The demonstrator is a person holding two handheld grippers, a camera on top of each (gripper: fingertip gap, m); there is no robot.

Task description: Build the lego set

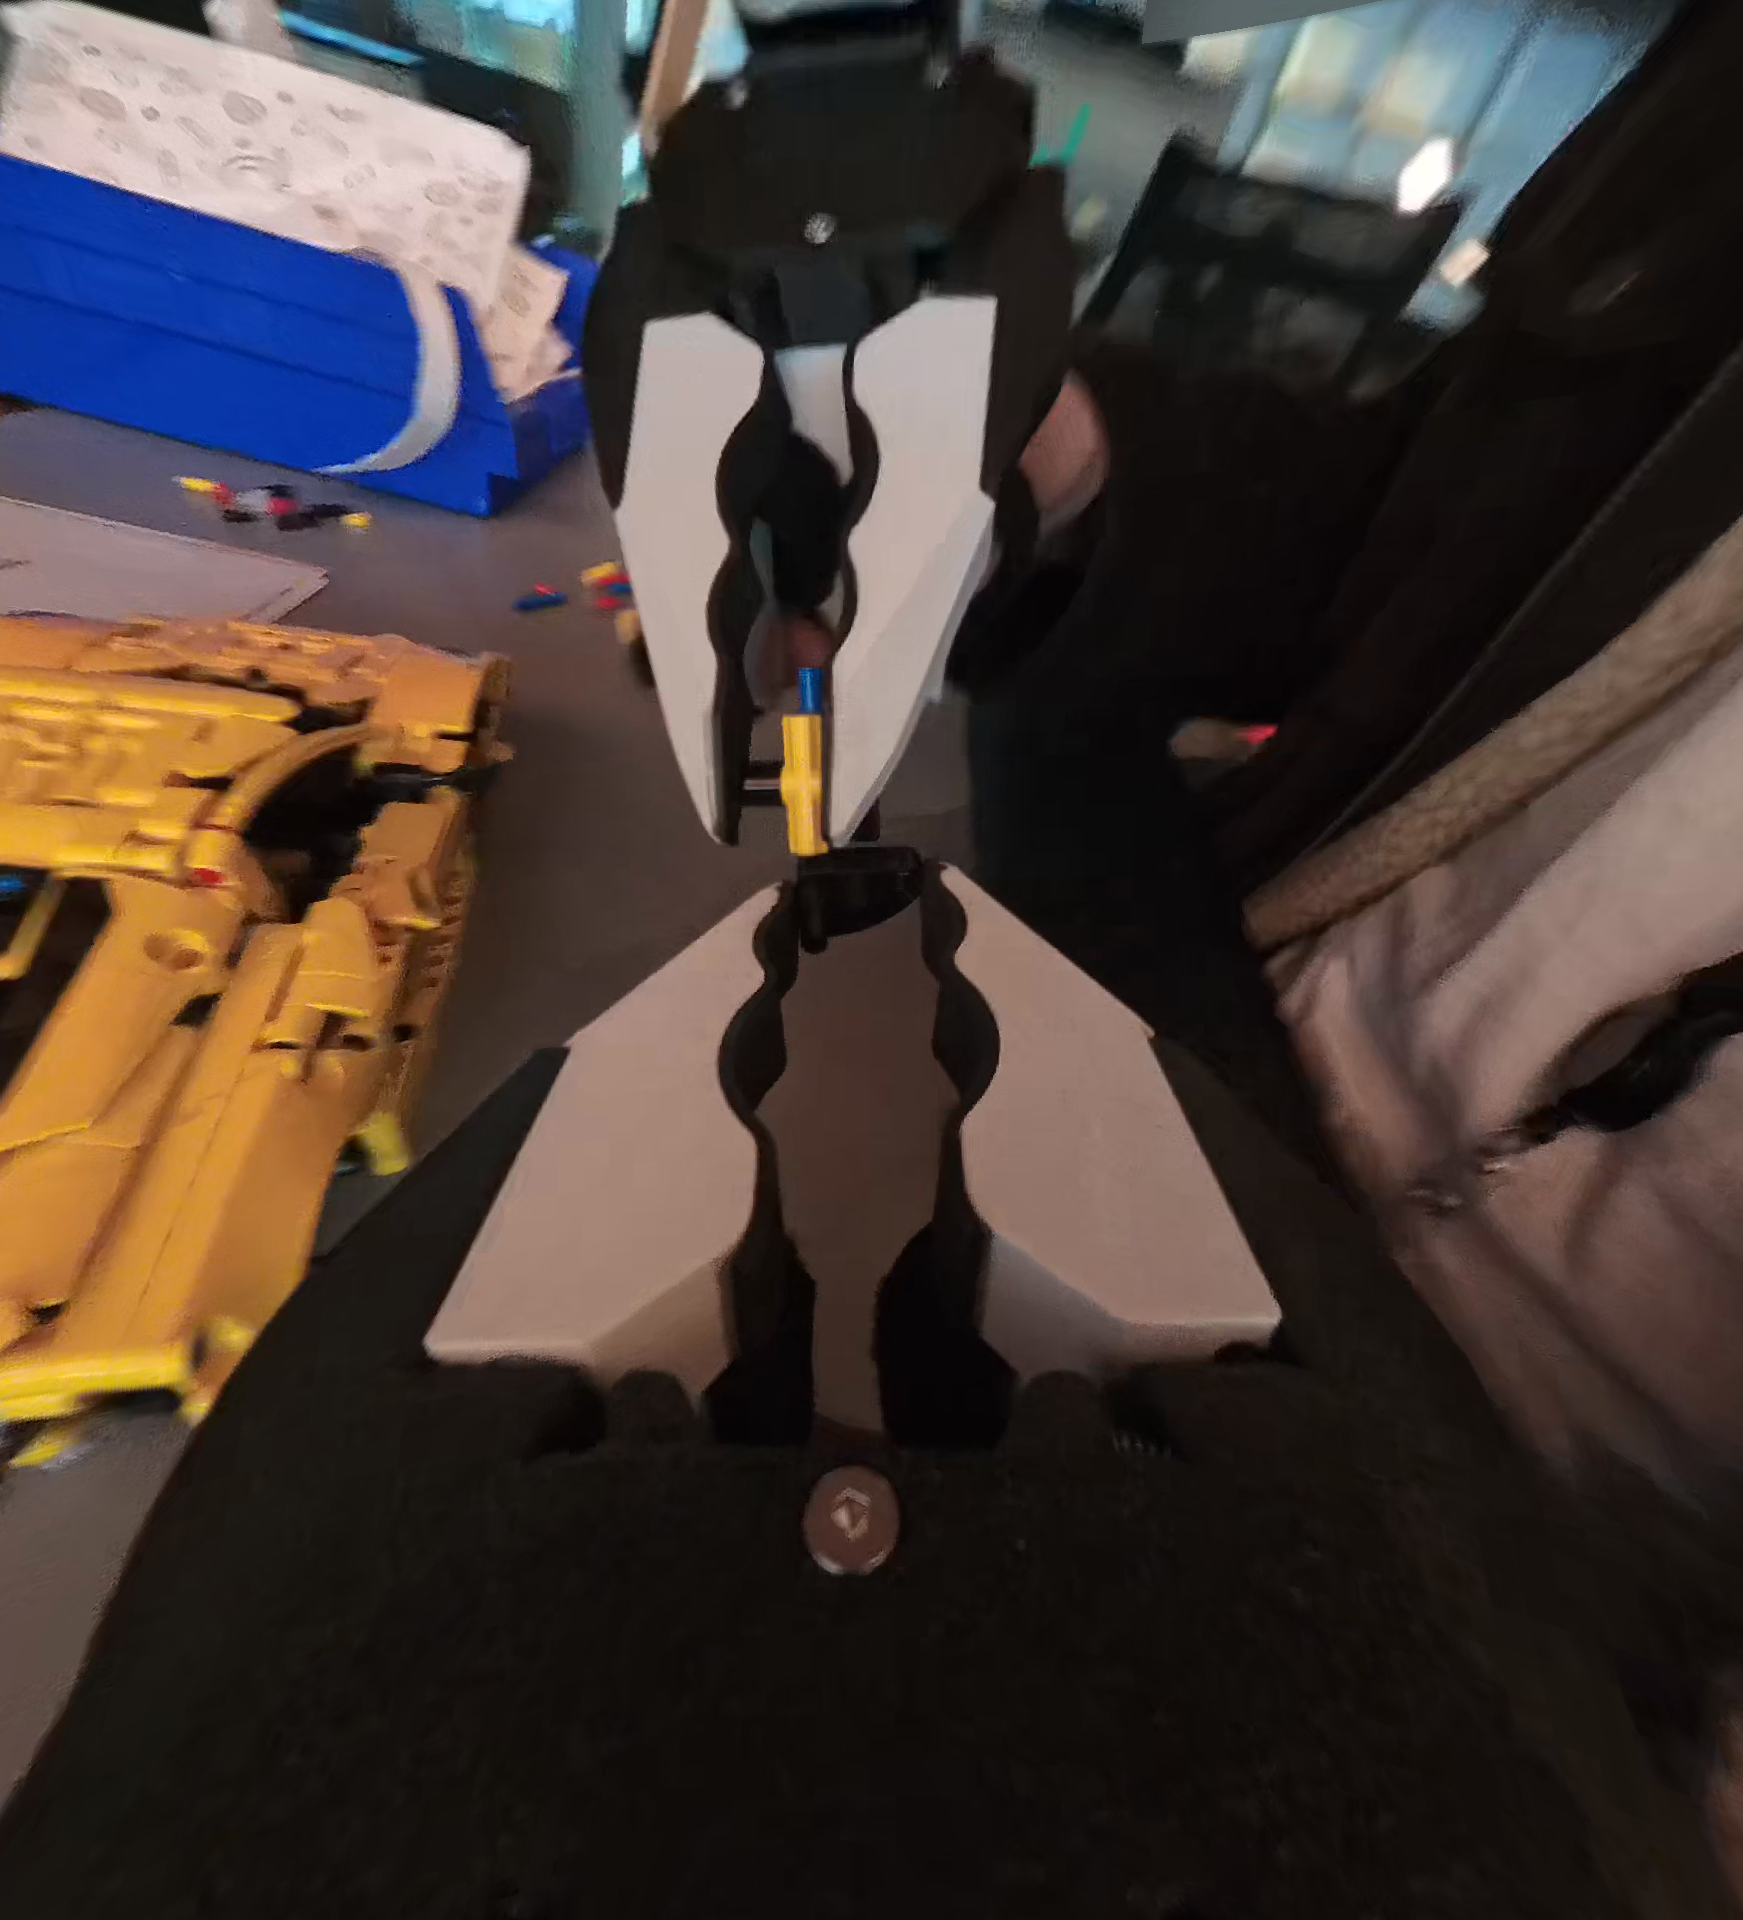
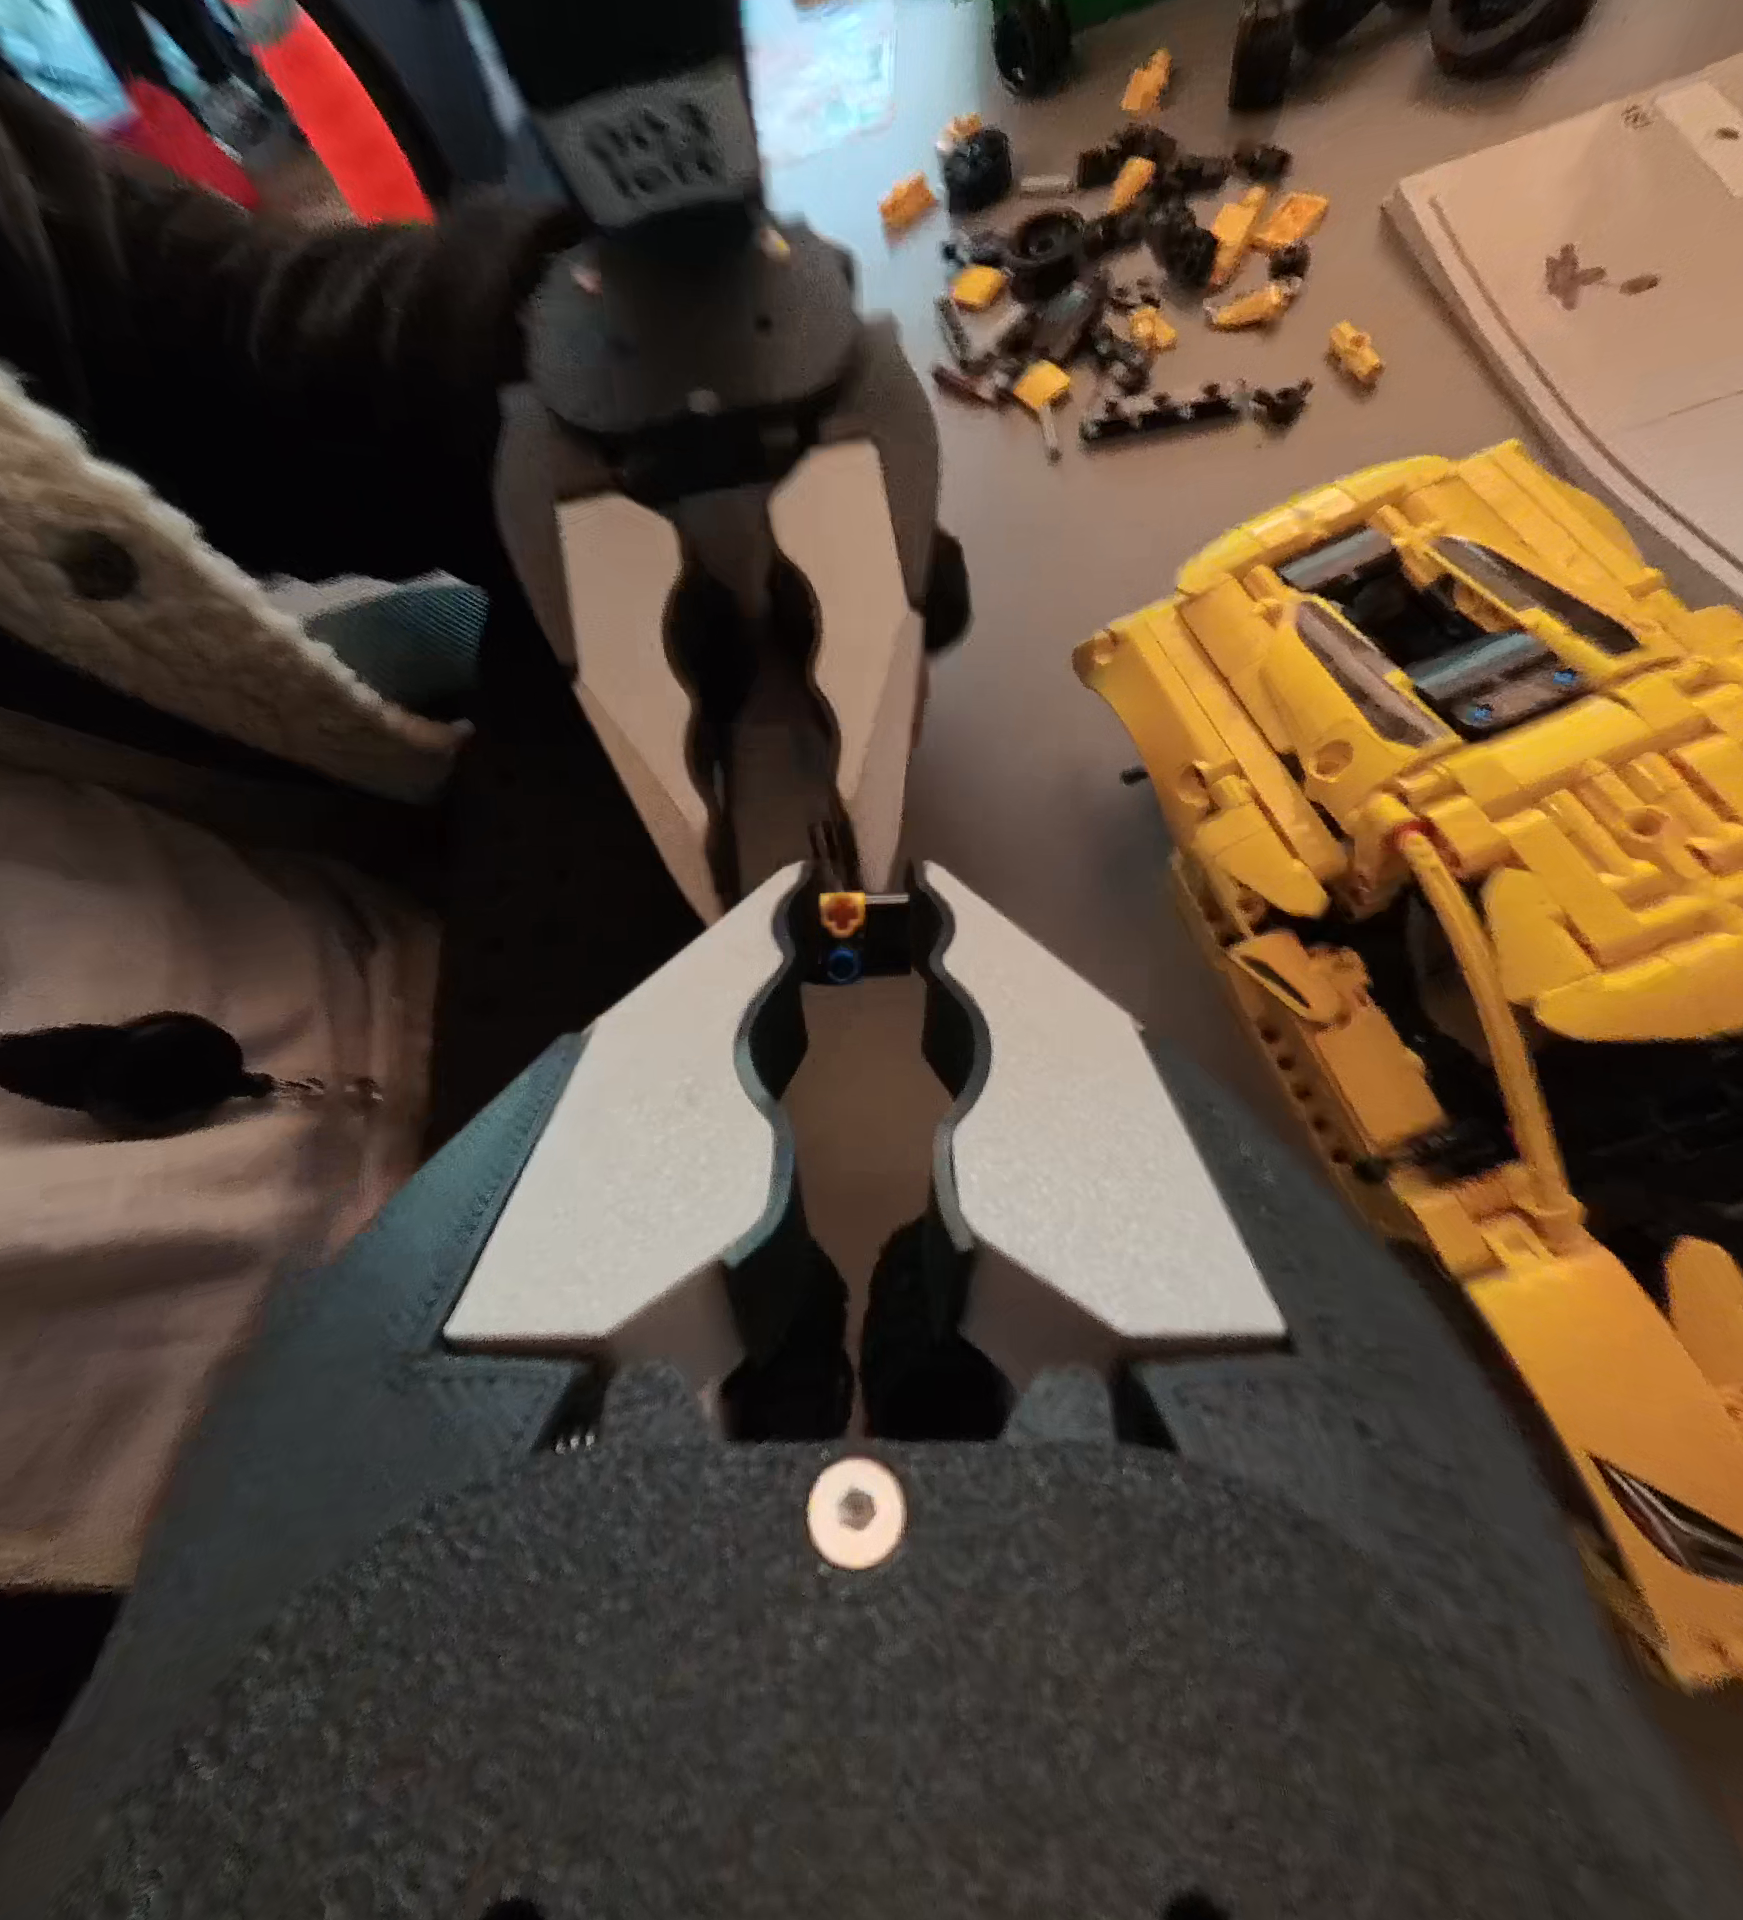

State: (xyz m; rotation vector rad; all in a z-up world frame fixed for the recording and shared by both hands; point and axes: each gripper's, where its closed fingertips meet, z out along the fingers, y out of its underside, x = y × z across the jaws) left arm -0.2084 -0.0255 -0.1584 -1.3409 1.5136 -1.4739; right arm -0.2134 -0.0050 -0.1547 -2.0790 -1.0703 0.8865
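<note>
Bodywork on the yellow car [image 2: 1532,935] looks largely built: it lies on the counter [image 1: 555,831] as a long panelled shell with a roofline and curved fenders, though dark gaps show along its side and near the wheel arch. That suggests the main assembly is well along, with detail work left.

Left to fit, by my reading, is the heap of loose yellow and black pieces [image 2: 1137,281] beyond the car, plus a few small scattered bits [image 1: 275,504] near the blue bin [image 1: 223,322].

The step in hand is a small sub-assembly held in the air between the two tools, which meet tip to tip, away from the car. The right gripper [image 1: 794,821] pinches a yellow connector with a blue pin [image 1: 805,769]. The left gripper [image 1: 862,883] is closed on a small black piece [image 1: 862,883], which sits right against the connector's lower end. Whether the two parts are already seated together I cannot tell; the join is tiny and blurred.
</note>
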